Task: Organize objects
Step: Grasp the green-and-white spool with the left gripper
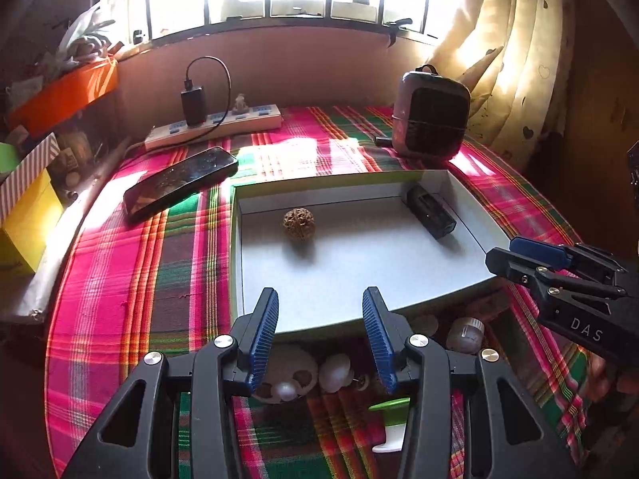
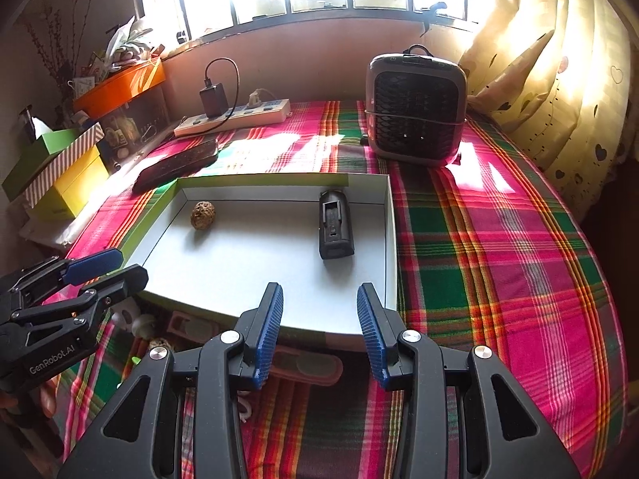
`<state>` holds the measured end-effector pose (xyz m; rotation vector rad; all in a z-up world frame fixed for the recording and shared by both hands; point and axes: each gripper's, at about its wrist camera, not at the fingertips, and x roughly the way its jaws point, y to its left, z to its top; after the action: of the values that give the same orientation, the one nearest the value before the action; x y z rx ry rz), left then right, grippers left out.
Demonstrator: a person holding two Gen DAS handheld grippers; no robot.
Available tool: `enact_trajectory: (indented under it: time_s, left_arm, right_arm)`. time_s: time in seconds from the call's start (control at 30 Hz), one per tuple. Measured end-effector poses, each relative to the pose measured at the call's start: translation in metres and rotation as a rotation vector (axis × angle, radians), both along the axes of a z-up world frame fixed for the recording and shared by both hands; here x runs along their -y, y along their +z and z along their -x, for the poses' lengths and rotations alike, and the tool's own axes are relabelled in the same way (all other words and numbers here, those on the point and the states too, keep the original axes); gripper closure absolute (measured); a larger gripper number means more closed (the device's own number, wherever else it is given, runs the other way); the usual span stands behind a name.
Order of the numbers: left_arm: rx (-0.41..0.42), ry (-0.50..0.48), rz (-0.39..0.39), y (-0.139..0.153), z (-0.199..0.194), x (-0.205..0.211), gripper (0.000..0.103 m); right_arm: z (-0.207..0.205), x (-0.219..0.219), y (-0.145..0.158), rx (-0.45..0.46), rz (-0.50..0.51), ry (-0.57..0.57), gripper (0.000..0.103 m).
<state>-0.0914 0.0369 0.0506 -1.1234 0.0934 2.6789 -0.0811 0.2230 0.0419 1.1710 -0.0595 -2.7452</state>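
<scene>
Wrinkled round walnut (image 1: 299,224), perhaps plastic black case (image 1: 429,215), shallow cardboard tray (image 1: 475,215).

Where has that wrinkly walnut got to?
The walnut lies inside the shallow white box, toward its far left corner in both views, well apart from the black device at the box's far right.

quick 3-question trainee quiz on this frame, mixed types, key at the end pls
1. How many items lie inside the white tray?
2. True or false: the left gripper is clamped on the walnut.
3. The phone lies: A) in the tray, B) on the plaid cloth outside the tray, C) on the fan heater.

Key: 1) Two: the walnut and a black device. 2) False: both grippers, including the right gripper, are open and empty. 3) B.
</scene>
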Motion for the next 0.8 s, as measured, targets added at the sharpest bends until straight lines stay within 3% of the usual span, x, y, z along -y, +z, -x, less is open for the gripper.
enact_trajectory:
  time_s: [0.23, 0.33, 0.67, 0.8]
  left_arm:
    - [-0.009, -0.012, -0.032, 0.001, -0.023, 0.003, 0.061]
    - [0.01, -0.025, -0.06, -0.004, -0.032, 0.005, 0.061]
    - [0.08, -0.084, -0.137, -0.019, -0.052, 0.004, 0.06]
    - [0.096, -0.102, -0.118, -0.025, -0.056, -0.003, 0.06]
  right_arm:
    - [-0.02, 0.001, 0.001, -0.022, -0.015, 0.013, 0.062]
    - [-0.028, 0.003, -0.002, -0.024, -0.006, 0.028, 0.056]
    - [-0.043, 0.012, -0.017, -0.005, -0.009, 0.078, 0.056]
    - [-0.045, 0.012, -0.02, 0.003, -0.01, 0.079, 0.056]
